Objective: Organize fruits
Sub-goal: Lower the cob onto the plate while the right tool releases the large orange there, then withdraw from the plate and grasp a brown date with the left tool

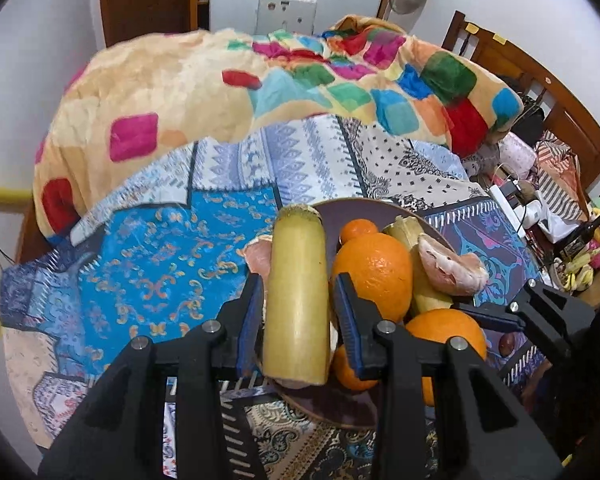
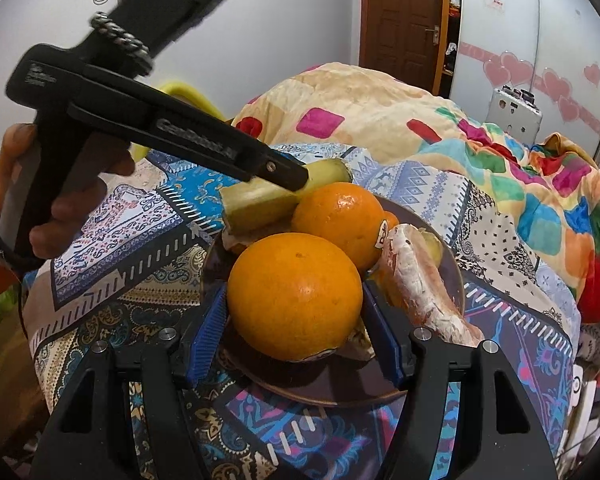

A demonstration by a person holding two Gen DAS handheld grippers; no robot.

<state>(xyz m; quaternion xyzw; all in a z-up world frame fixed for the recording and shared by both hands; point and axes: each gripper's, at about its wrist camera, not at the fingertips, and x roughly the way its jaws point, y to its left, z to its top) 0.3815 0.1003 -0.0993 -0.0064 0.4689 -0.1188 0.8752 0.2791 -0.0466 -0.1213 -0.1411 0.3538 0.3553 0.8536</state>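
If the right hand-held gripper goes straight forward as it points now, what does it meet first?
The right hand-held gripper would likely first meet the near orange, already sitting between its open fingers on the plate.

Left gripper (image 1: 296, 300) clamped at mid-length on banana piece (image 1: 298, 300), fingers pointing to 12 o'clock; right gripper (image 2: 294, 320) jaws parted, flanking orange (image 2: 294, 296), contact unclear.

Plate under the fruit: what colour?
Dark brown plate, clearest in the right wrist view.
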